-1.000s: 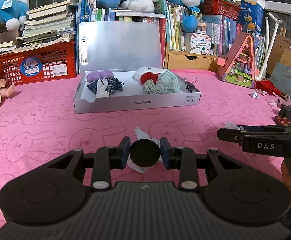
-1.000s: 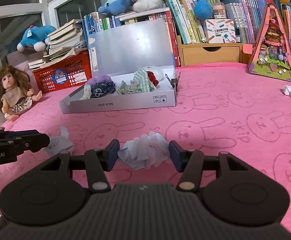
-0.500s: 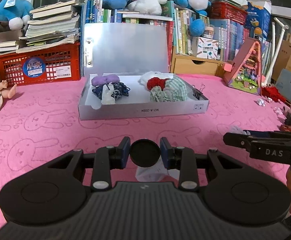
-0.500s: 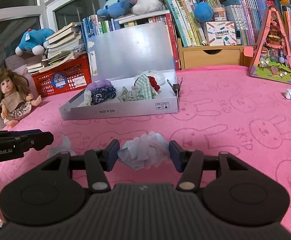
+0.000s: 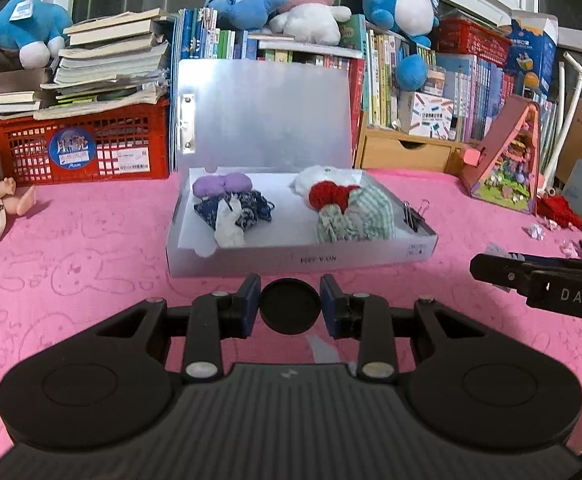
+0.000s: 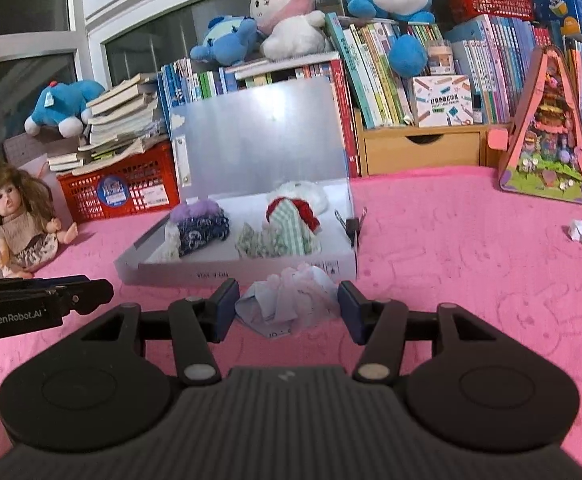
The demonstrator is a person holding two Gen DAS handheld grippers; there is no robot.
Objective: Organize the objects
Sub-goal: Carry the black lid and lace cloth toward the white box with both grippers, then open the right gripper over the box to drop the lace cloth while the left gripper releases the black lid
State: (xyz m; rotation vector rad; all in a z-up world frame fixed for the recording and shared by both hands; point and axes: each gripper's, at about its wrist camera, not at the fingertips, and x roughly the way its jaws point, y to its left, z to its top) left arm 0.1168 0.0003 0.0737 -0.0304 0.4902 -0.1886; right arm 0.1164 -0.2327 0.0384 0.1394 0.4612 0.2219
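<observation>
Our left tool clamps a black round lid; our right tool, marked "DAS", pinches a crumpled cloth. At twelve o'clock the open grey box holds folded cloths; the left tool's side reads "GenRobot.AI".

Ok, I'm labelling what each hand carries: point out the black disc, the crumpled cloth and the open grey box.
black disc (image 5: pixel 290 306): left wrist view, centre of its face.
crumpled cloth (image 6: pixel 287 304): right wrist view, middle of the bundle.
open grey box (image 5: pixel 299 259): left wrist view, front wall.
</observation>
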